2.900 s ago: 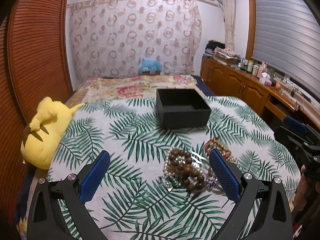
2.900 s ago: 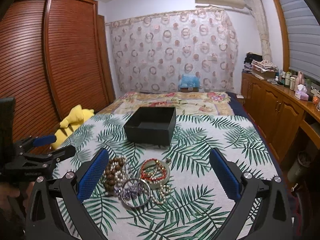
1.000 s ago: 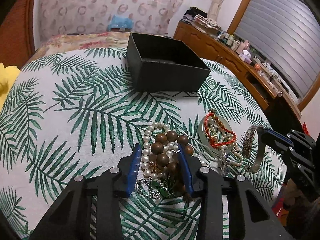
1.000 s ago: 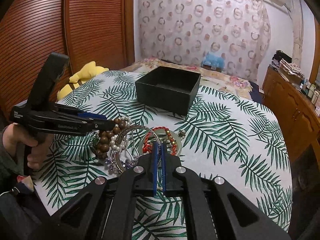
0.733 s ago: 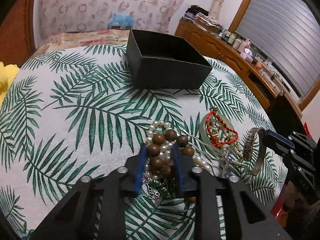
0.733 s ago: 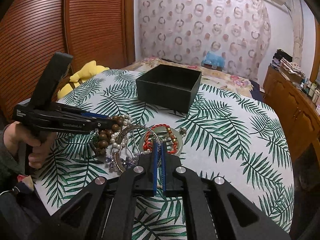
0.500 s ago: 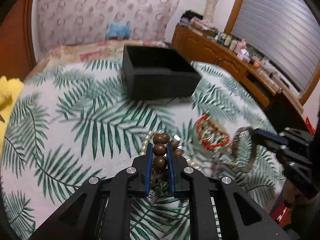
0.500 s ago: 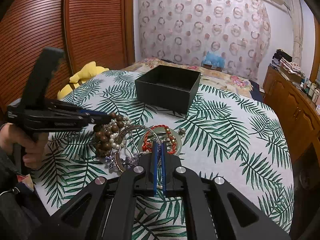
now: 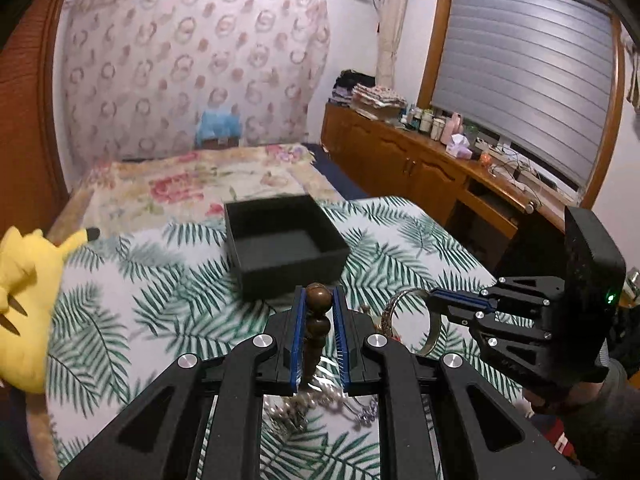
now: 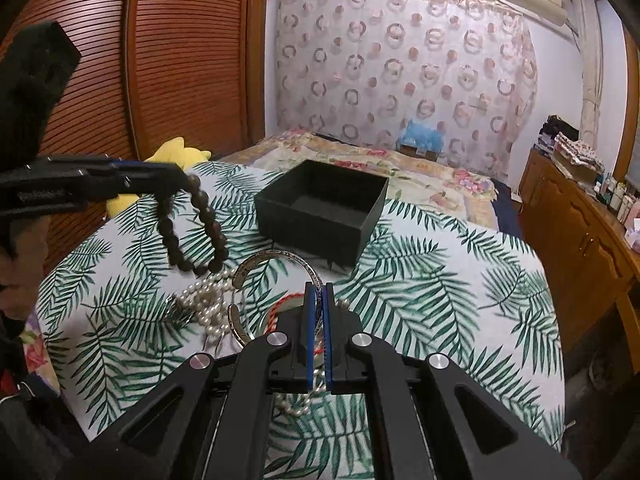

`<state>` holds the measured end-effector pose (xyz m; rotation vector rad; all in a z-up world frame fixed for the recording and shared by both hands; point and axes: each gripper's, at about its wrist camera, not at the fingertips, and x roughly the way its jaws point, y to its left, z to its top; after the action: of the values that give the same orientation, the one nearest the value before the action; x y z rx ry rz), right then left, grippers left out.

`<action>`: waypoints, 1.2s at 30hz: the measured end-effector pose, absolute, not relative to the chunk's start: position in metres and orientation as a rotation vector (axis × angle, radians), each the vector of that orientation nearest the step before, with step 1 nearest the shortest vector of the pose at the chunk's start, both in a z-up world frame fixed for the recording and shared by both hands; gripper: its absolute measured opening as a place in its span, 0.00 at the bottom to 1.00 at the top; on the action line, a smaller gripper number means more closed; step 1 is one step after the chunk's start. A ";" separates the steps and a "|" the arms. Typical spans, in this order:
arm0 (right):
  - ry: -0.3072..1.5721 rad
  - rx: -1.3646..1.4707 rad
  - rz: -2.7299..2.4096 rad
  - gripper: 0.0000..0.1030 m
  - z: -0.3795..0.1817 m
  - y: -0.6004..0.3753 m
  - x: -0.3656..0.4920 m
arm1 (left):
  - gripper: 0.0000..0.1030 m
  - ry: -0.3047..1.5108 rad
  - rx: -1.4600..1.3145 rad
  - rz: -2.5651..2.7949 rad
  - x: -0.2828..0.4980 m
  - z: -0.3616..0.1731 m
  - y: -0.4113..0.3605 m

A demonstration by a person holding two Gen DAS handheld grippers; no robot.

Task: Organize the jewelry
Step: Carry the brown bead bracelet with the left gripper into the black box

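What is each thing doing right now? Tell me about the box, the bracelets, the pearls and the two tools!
Box: open, empty, on the cloth.
Bead bracelet: lifted, hanging from the left tool.
Silver bangle: pinched at its rim by the right tool, one end on the pearls.
Pearls: lying in a heap on the cloth.
Red bracelet: lying under the right tool.
Left tool: shut on the beads.
Right tool: shut on the bangle.

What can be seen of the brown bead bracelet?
The brown bead bracelet is a loop of round, dark brown, wood-like beads. The left hand-held gripper is shut on its top beads, and the rest hangs free as an open loop above the leaf-print cloth, clear of the pearl strand below it. It touches nothing else. The black box lies beyond it, apparently empty.
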<state>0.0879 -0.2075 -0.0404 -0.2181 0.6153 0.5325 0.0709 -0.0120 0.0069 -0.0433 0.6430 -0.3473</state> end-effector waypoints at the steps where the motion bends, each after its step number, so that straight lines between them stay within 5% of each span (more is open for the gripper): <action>1: 0.614 -0.222 0.529 0.04 -0.040 -0.207 0.092 | 0.12 0.637 -0.040 -0.345 0.072 0.009 -0.012; 36: 0.655 -0.194 0.501 0.04 -0.040 -0.169 0.242 | 0.12 0.597 0.057 -0.245 0.171 0.066 -0.007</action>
<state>0.2423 -0.1685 -0.0396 -0.1939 0.6554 0.5013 0.1706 -0.0071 0.0661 0.0571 0.5970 -0.2451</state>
